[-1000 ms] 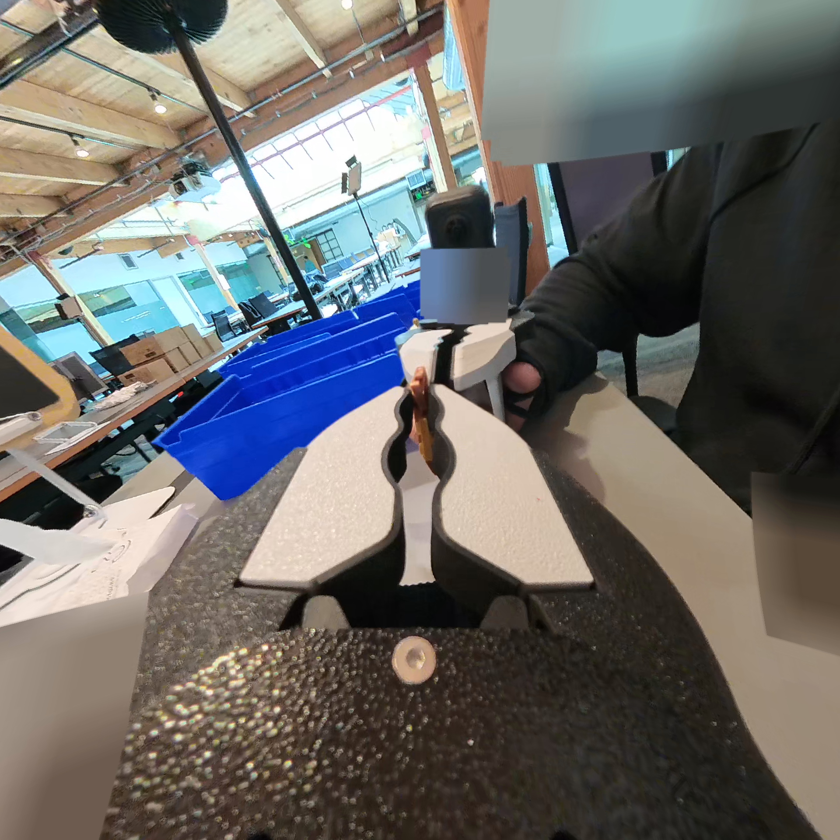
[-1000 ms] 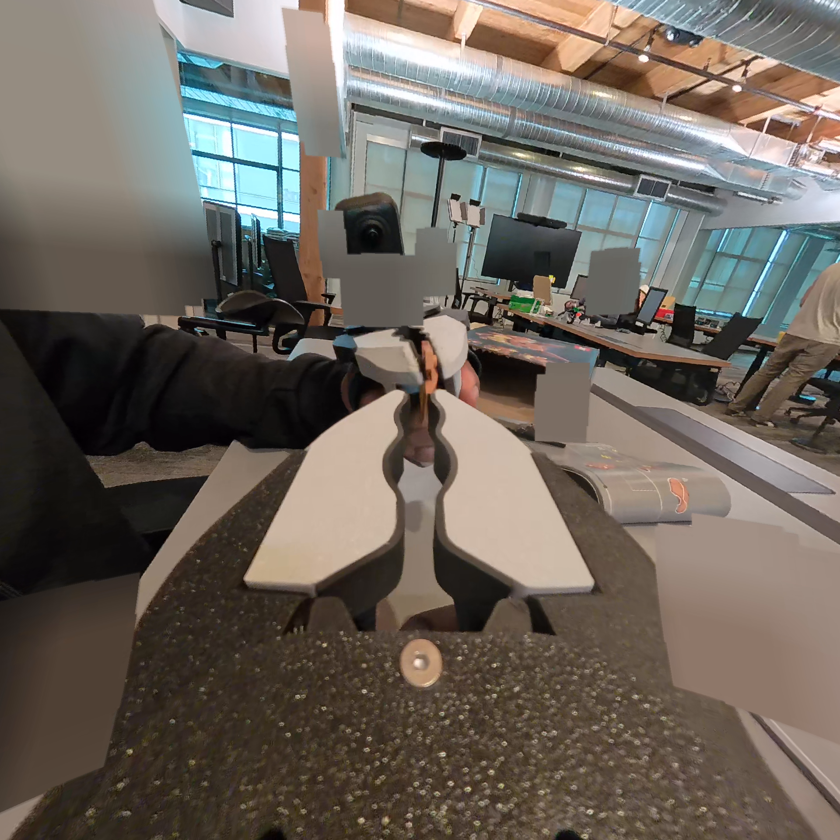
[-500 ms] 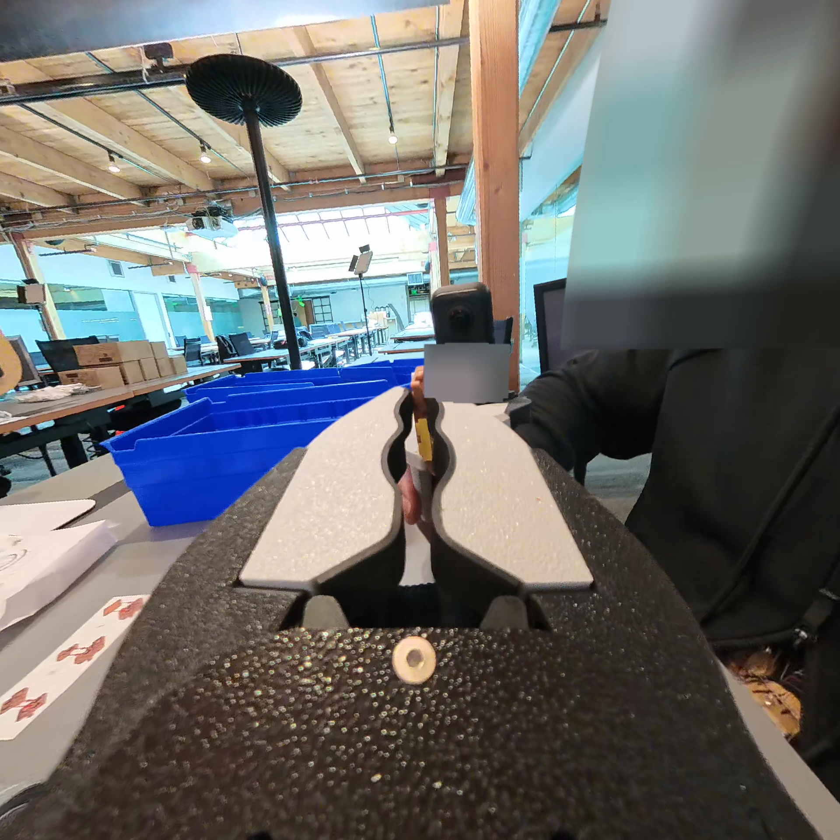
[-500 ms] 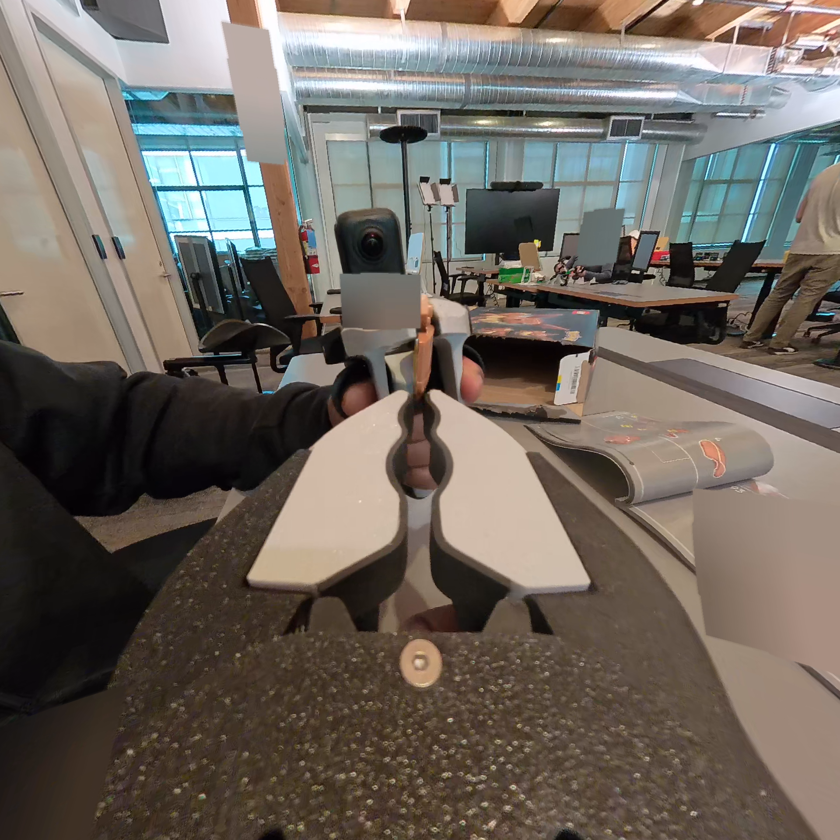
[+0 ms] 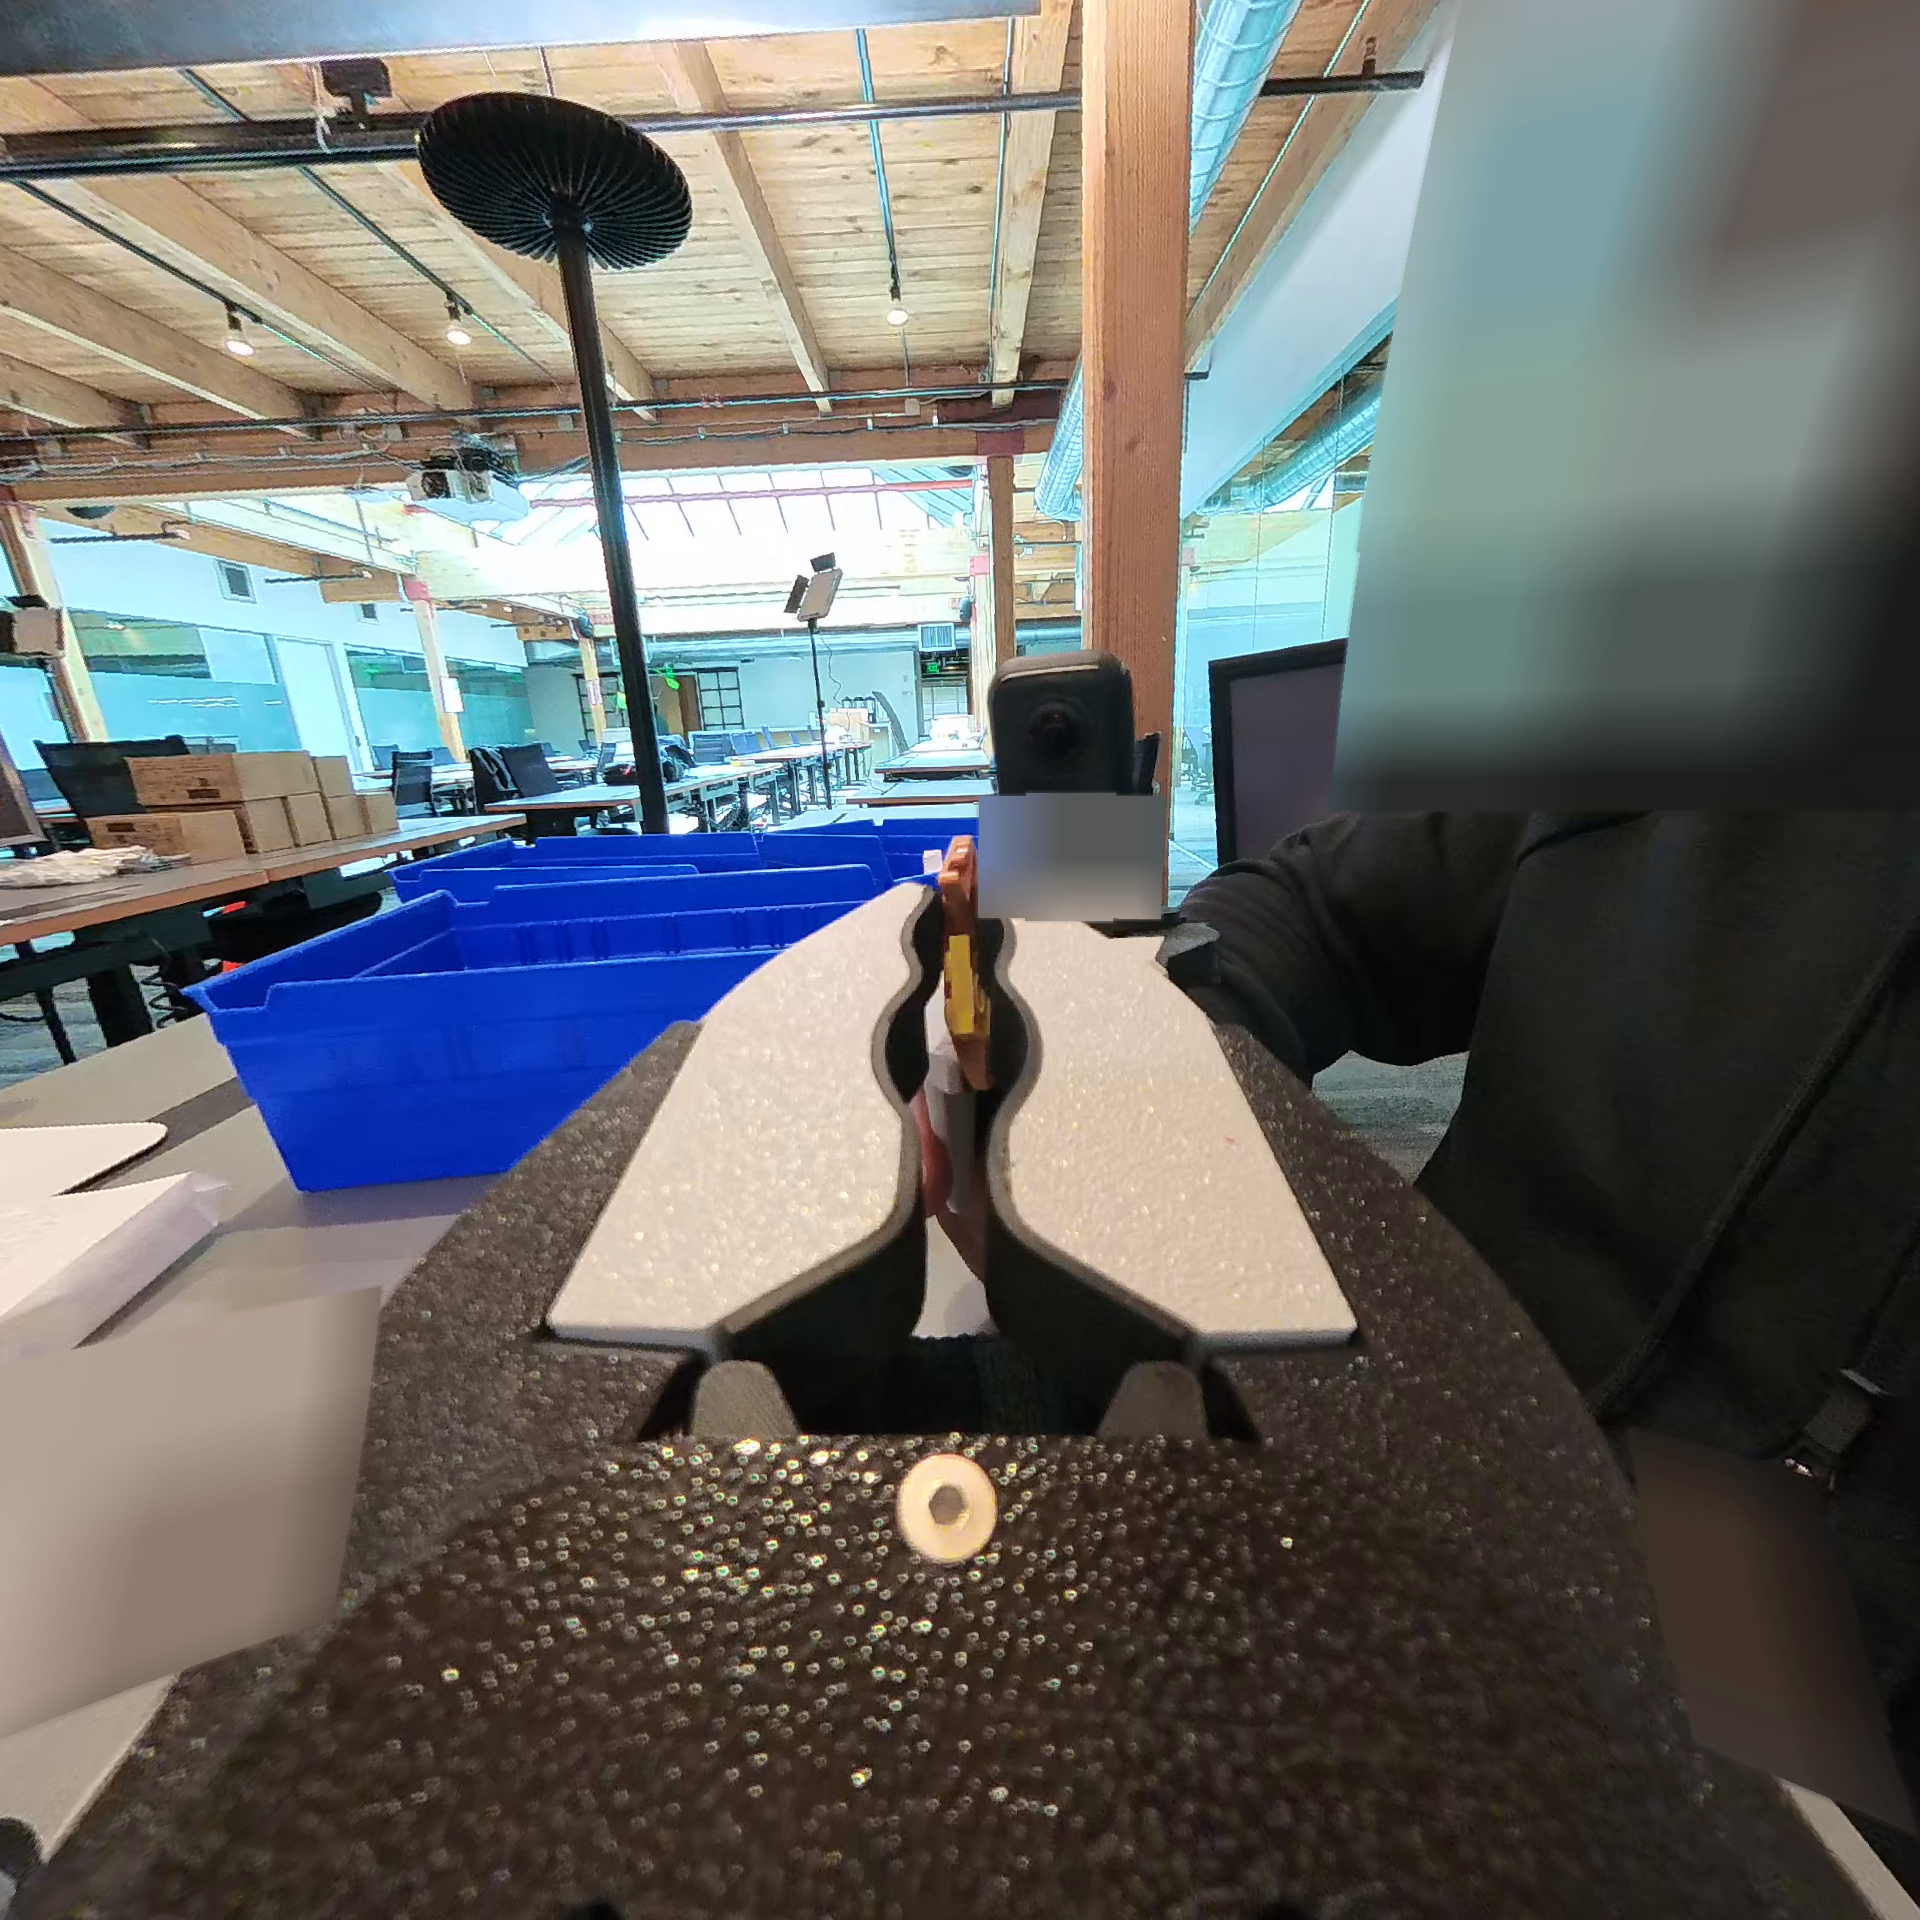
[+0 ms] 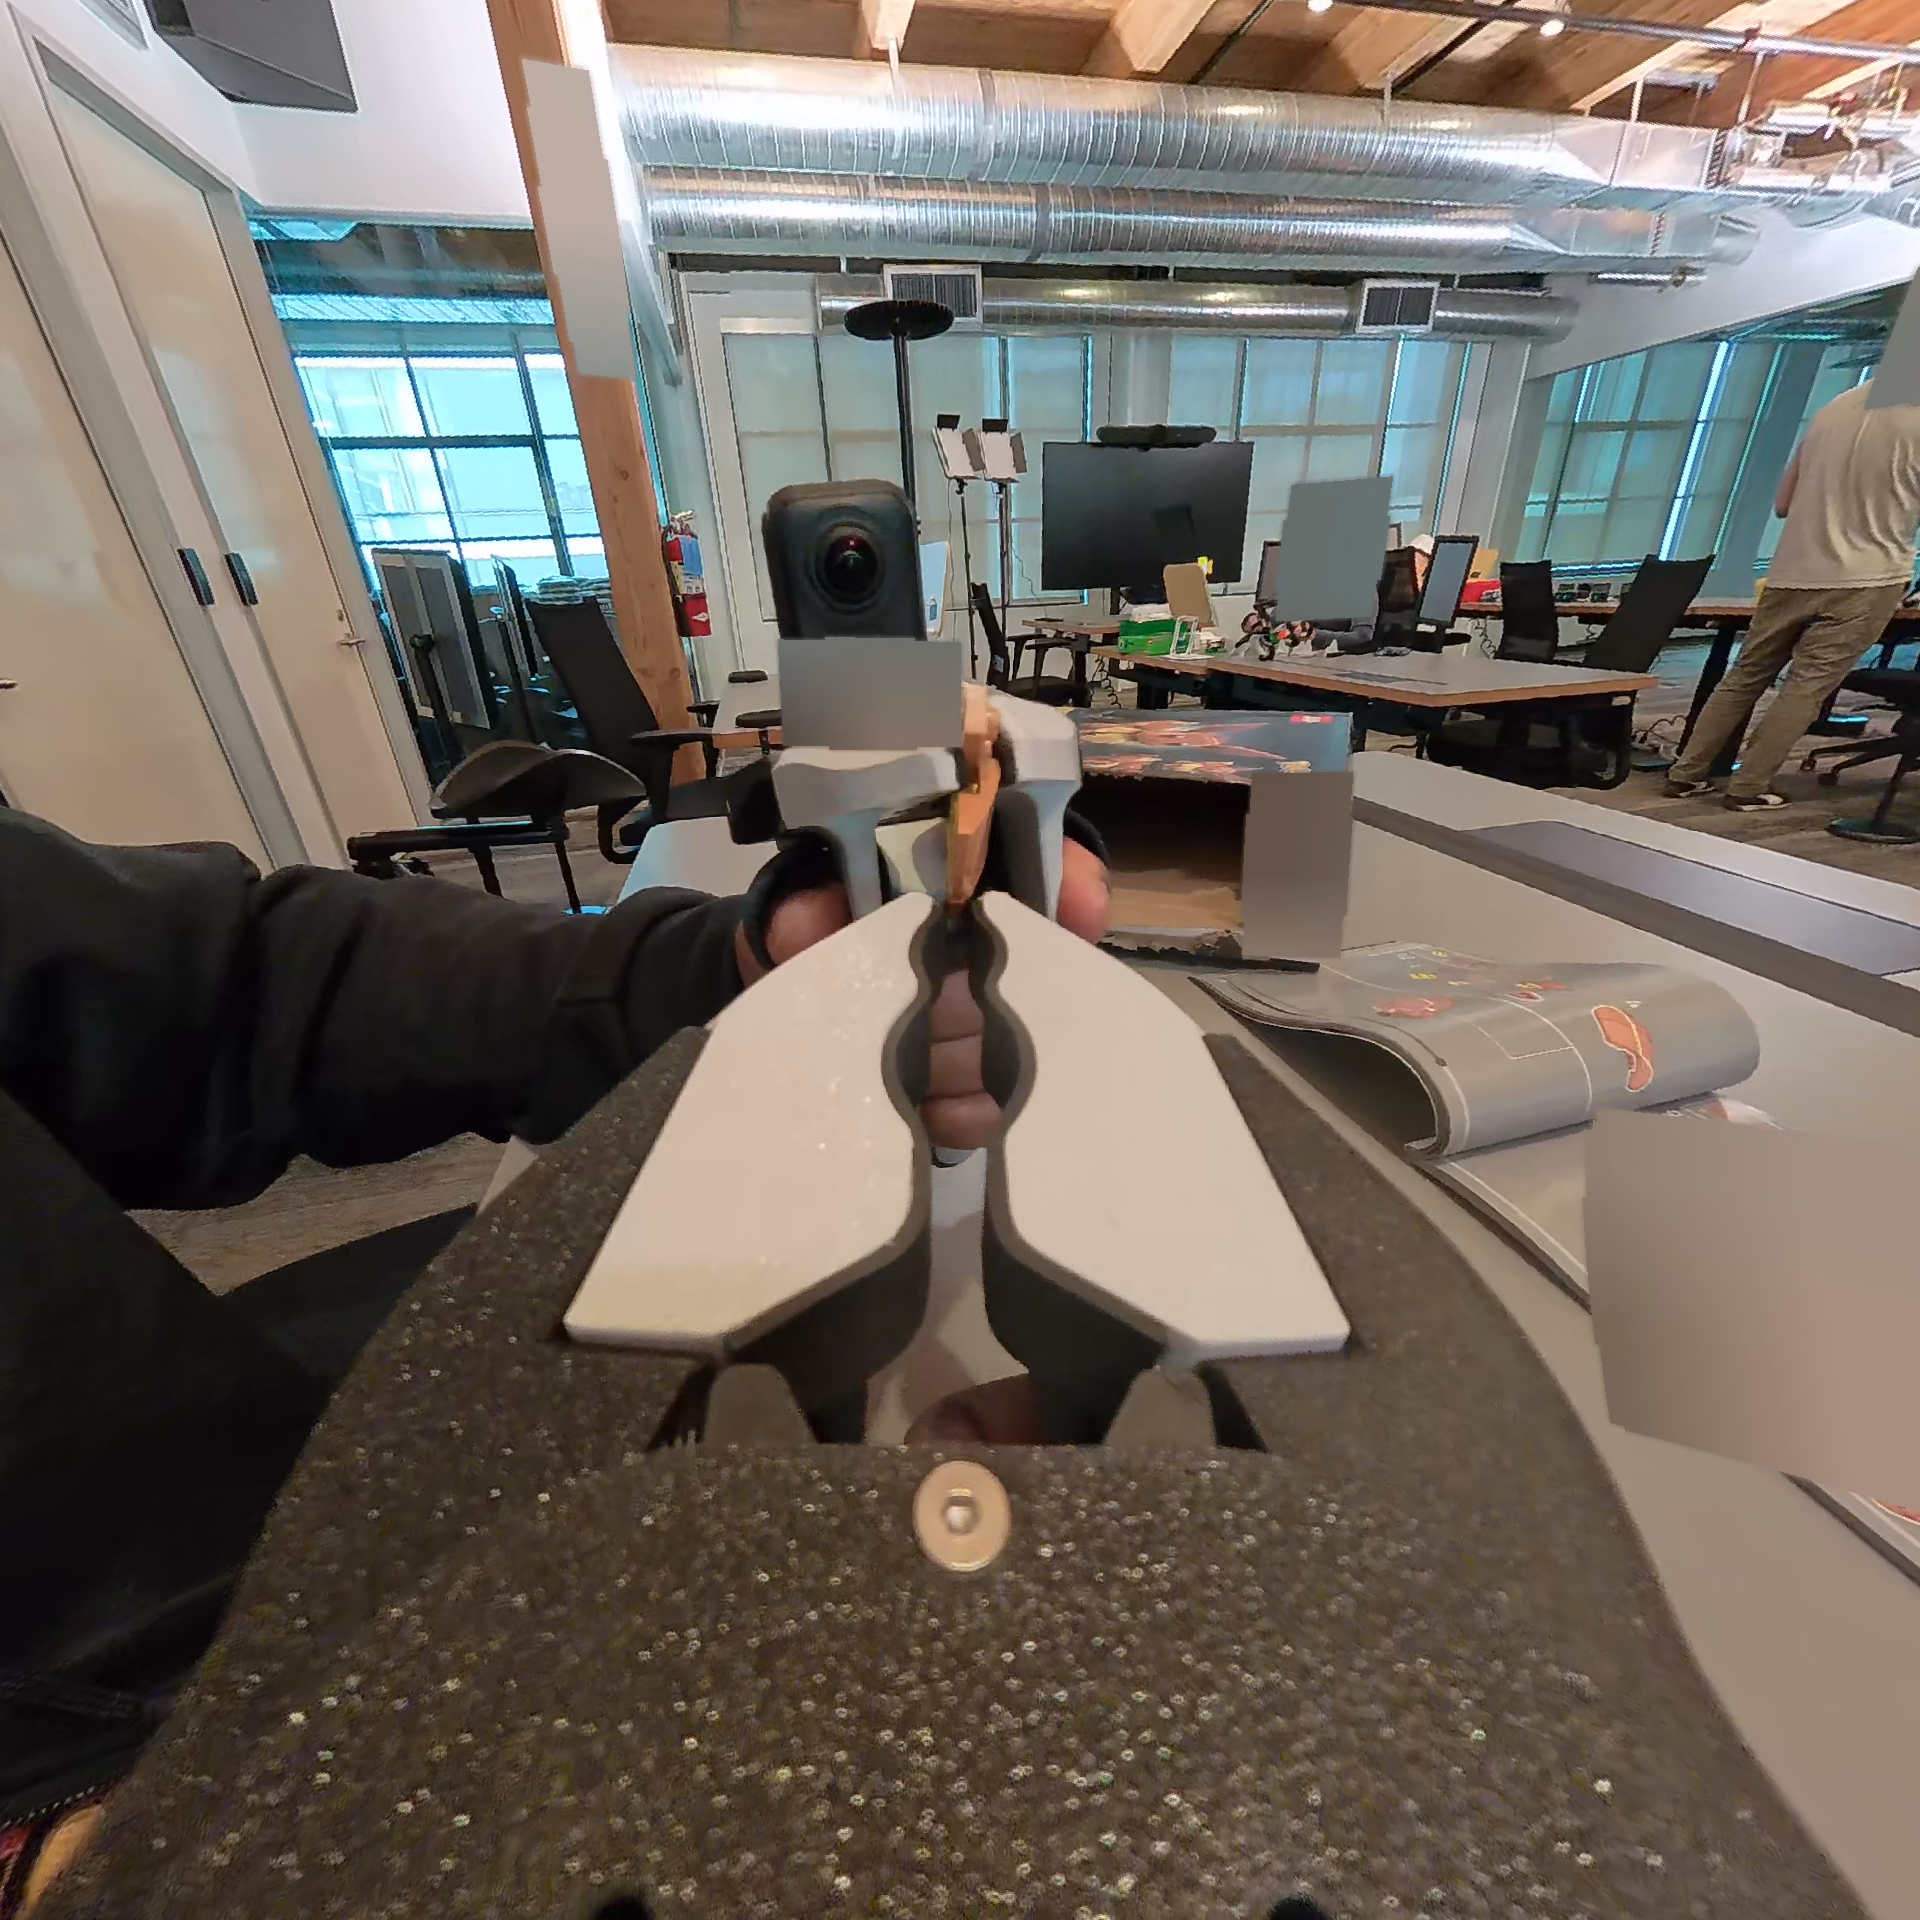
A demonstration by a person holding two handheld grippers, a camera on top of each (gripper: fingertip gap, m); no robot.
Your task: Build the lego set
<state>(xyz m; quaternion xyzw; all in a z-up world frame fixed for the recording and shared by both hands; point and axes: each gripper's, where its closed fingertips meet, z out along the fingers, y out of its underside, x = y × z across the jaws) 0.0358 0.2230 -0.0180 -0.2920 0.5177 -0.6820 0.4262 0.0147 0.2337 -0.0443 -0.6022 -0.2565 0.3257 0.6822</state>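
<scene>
Both grippers are held up off the grey table [image 6: 1558,831], facing each other tip to tip, with one small flat orange-brown piece [image 5: 961,966] between them. The piece stands on edge, a yellow patch on its side.

Left gripper [image 5: 961,935]: jaws nearly closed, the piece clamped in the narrow slot between the fingertips [image 5: 894,935]; its upper end stands out above the tips. From the right wrist view the same piece [image 6: 977,821] is seen pinched in the far gripper.

Right gripper [image 6: 961,909]: jaws drawn together, tips meeting on the lower end of the piece. The piece is thus judged to be held from both ends at once, probably so that it can be passed over or re-gripped without being set down.

Containers: a row of blue bins [image 5: 499,997] beside the left gripper, contents hidden behind their walls. An opened cardboard box [image 6: 1195,831] lies on its side behind the left gripper, interior dark, nothing discernible in it. An open booklet [image 6: 1507,1049] lies near it
</scene>
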